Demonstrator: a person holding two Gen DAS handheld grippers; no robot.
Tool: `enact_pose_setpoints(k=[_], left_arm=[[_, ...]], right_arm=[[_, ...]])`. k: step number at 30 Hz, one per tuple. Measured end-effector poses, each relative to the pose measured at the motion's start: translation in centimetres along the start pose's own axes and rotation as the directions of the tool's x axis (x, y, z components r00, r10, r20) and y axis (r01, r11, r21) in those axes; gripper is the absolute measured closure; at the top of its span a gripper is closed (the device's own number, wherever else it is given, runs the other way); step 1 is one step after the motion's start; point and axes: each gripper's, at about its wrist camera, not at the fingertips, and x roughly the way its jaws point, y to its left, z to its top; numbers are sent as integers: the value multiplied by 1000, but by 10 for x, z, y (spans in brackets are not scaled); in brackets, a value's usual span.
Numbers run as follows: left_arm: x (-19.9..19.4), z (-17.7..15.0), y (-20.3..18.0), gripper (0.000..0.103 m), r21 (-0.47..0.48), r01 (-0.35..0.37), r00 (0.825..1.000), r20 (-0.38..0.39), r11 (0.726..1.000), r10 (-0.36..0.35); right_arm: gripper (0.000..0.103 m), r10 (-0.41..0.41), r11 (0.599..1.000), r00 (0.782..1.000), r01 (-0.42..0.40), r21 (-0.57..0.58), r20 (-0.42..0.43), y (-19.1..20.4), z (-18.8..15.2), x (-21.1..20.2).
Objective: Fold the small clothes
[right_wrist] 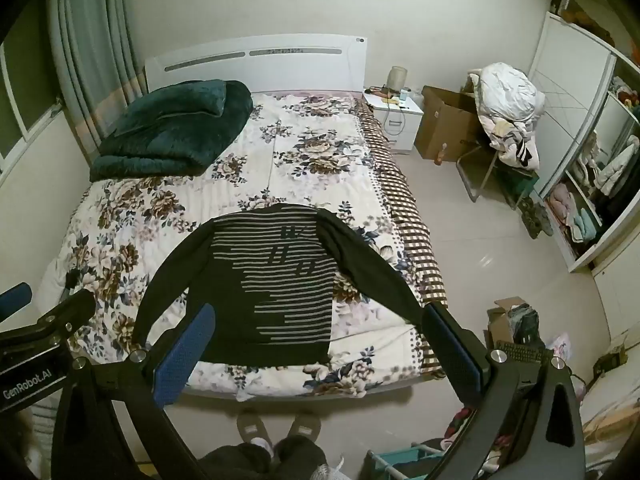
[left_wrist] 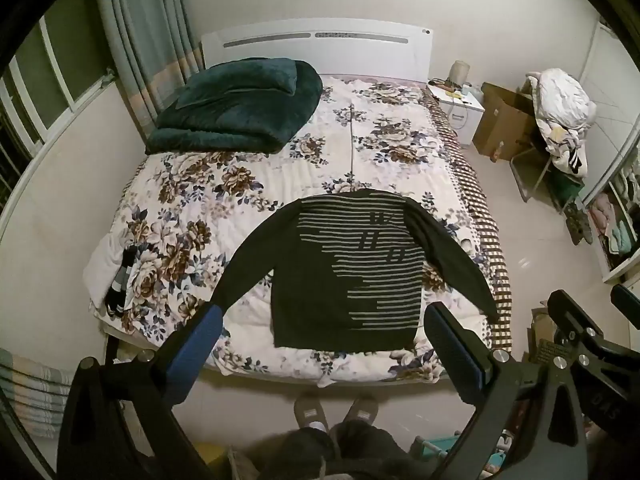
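sweater point(left_wrist: 348, 276), dark with pale stripes, lies flat at lower centre of frame on the floral bedspread point(left_wrist: 256, 168), sleeves spread out to both sides, hem toward the bed's near edge. left gripper point(left_wrist: 324, 340) held above the bed's foot, jaws wide apart, grasping nothing. right gripper point(right_wrist: 316, 336) likewise spread, unloaded, well above the sweater. folded green blanket point(left_wrist: 236, 108) at upper left by the headboard. nightstand point(right_wrist: 394, 114) upper right of the bed.

Black-framed tongs point(left_wrist: 320, 344) with blue finger pads point(right_wrist: 184, 356), silver screws, "GenRobot.AI" lettering; grey slippers point(left_wrist: 310, 408).
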Motion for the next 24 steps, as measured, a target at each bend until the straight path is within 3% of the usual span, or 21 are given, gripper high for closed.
enact_pose_setpoints(k=[24], left_arm=[[0,0,0,0,-5,11,1000,3,1000,-11]], right_arm=[[0,-6,1000,1000,6,-4,-3,0,0,0]])
